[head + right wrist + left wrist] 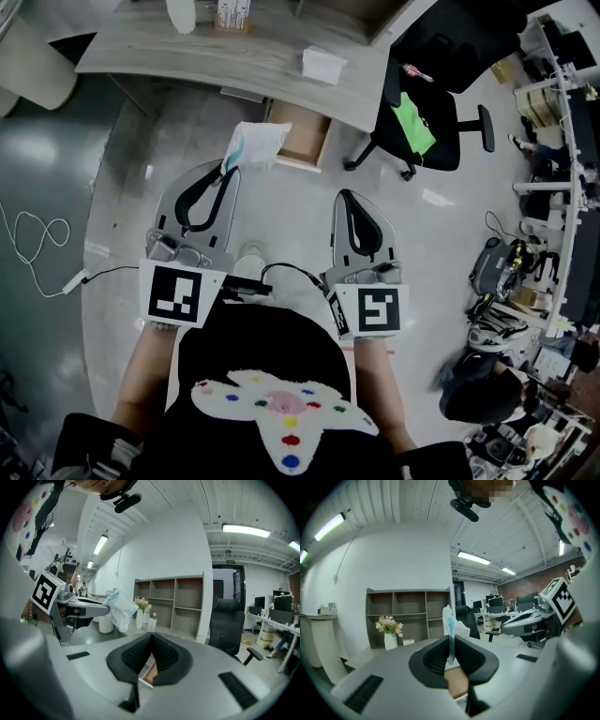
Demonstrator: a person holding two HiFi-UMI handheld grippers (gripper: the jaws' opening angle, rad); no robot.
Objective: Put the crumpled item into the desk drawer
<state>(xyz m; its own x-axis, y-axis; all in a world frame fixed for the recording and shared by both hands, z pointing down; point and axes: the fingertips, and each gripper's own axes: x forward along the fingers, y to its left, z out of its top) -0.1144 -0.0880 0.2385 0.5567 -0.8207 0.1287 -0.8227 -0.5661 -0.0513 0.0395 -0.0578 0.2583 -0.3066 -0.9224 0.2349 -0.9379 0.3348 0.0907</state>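
My left gripper (228, 170) is shut on a crumpled white and pale blue item (255, 145), which sticks out past the jaw tips. In the left gripper view the crumpled item (450, 625) rises from between the closed pads. The item hangs in the air just in front of an open wooden desk drawer (302, 141) under the grey desk (187, 52). My right gripper (349, 197) is shut with nothing in it, level with the left one and to its right. The right gripper view shows its jaws (151, 639) meeting, with the crumpled item (120, 610) off to the left.
A black office chair (422, 117) with a green cushion stands right of the drawer. On the desk sit a white folded paper (323, 66) and a small box (232, 17). A white cable (42, 246) lies on the floor at left. Bags and clutter line the right side.
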